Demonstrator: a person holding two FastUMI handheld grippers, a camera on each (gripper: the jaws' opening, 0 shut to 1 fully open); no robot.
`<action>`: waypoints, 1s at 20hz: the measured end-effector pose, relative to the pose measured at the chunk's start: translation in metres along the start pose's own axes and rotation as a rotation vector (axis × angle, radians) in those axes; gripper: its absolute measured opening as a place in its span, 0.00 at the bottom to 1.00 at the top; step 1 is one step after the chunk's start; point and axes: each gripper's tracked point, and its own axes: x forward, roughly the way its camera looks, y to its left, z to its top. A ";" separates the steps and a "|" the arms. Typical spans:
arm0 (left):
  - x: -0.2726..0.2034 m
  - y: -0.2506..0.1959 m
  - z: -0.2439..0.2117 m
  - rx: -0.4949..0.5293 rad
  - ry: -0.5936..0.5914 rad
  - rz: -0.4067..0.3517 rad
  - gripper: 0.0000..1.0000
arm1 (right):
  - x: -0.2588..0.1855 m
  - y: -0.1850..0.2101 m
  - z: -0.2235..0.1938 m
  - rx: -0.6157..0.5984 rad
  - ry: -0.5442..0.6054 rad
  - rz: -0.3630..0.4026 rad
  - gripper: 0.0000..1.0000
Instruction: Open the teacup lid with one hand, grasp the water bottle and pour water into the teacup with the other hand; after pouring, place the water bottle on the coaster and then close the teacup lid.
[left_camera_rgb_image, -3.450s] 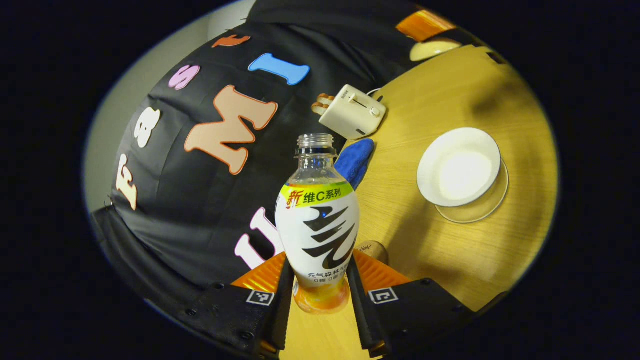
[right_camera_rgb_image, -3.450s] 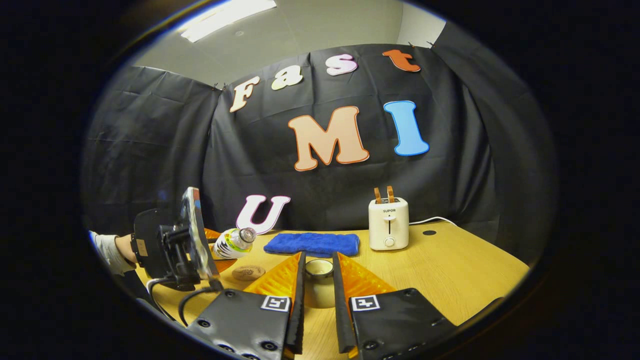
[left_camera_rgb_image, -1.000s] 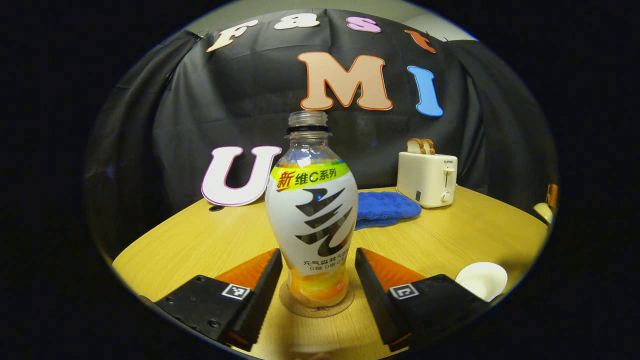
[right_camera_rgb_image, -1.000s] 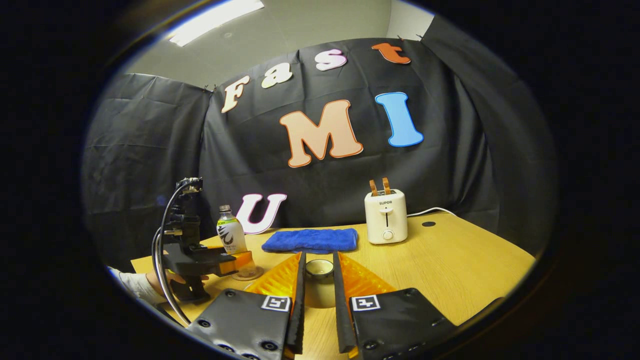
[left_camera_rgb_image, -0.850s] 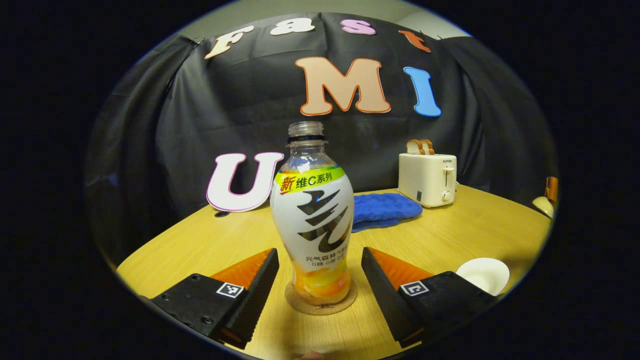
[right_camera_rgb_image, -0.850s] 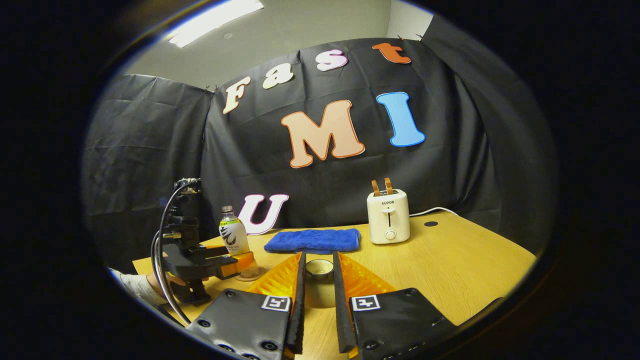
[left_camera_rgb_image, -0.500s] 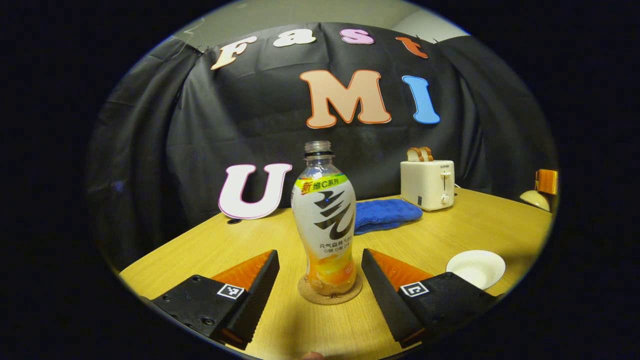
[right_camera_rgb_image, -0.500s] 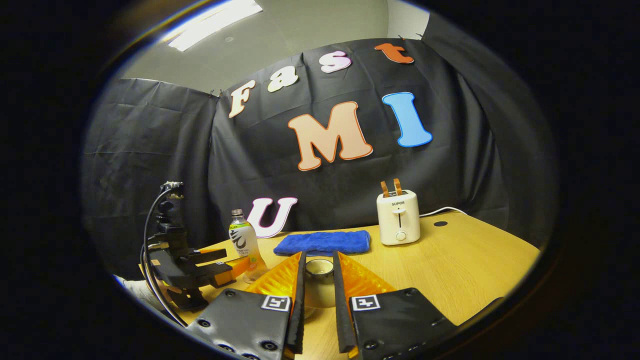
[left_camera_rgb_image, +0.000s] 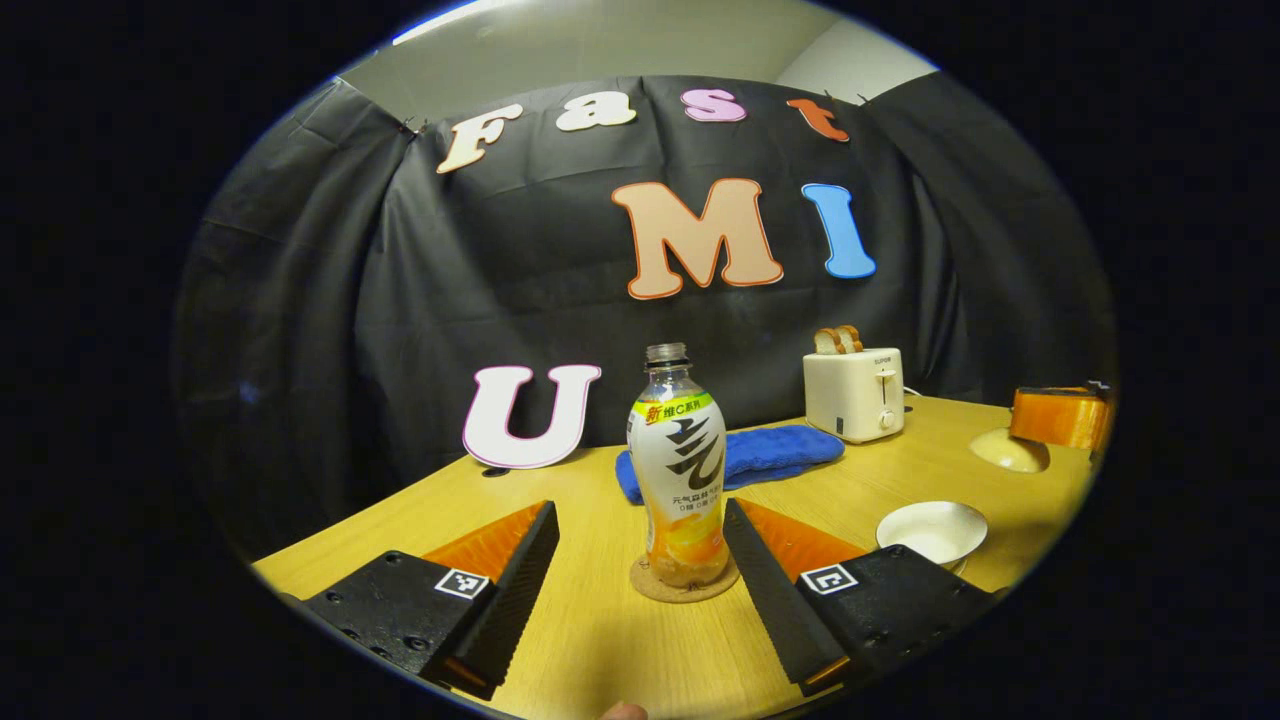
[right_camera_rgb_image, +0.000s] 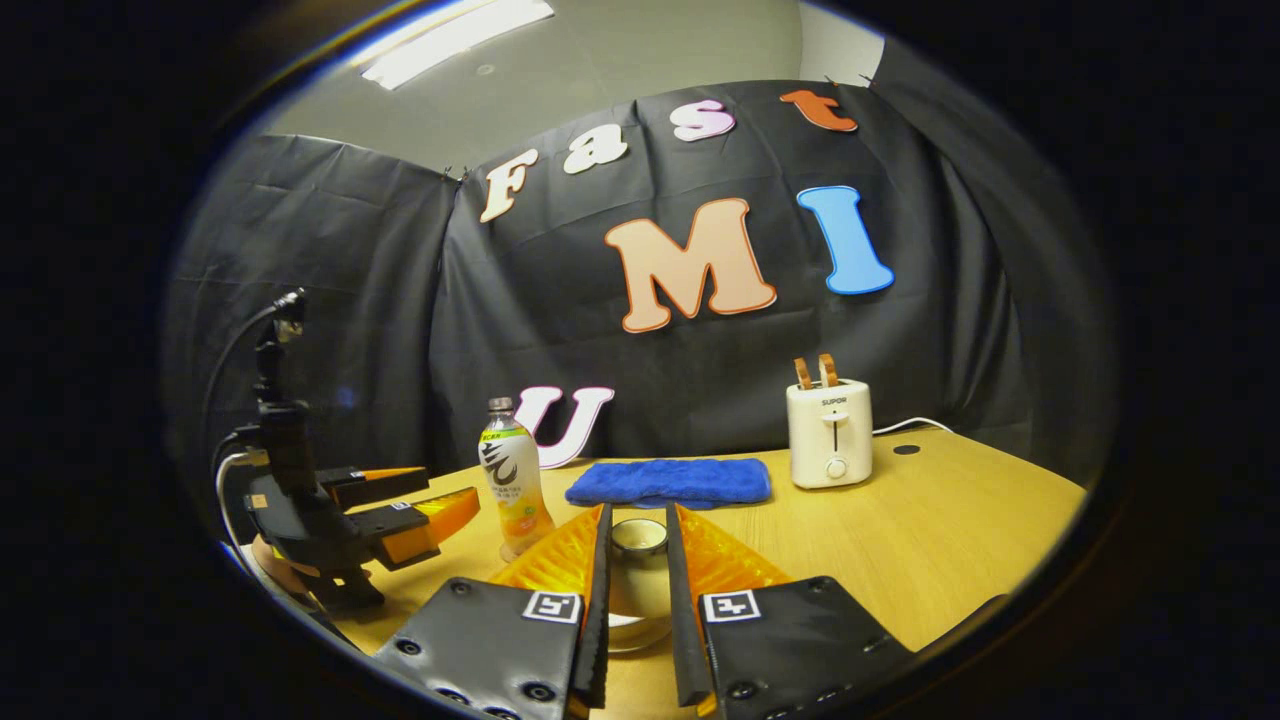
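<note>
Left tool (left_camera_rgb_image: 636, 545) behind water bottle (left_camera_rgb_image: 679, 478)

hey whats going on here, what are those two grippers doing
A person holds a gripper in each hand at a wooden table. The left gripper is open, with the bottle standing upright on the coaster between its fingers, untouched by them. The right gripper is shut on the lid, above the teacup. From the left gripper view the teacup sits open on the table. Putting the lid on looks like what's left.

Right claw (right_camera_rgb_image: 636, 590) clamped on teacup lid (right_camera_rgb_image: 638, 538); water bottle (right_camera_rgb_image: 515, 478) upright beyond, left claw (right_camera_rgb_image: 440, 505) agape beside it.
</note>
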 end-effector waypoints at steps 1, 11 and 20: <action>-0.003 0.003 -0.001 -0.002 -0.007 0.003 0.96 | 0.003 0.004 -0.005 -0.002 0.015 0.002 0.30; -0.022 0.015 -0.005 0.008 -0.031 0.004 0.96 | 0.024 0.024 -0.046 -0.030 0.123 -0.009 0.30; -0.025 0.012 -0.013 -0.022 -0.019 -0.003 0.96 | 0.034 0.022 -0.060 -0.055 0.156 -0.022 0.31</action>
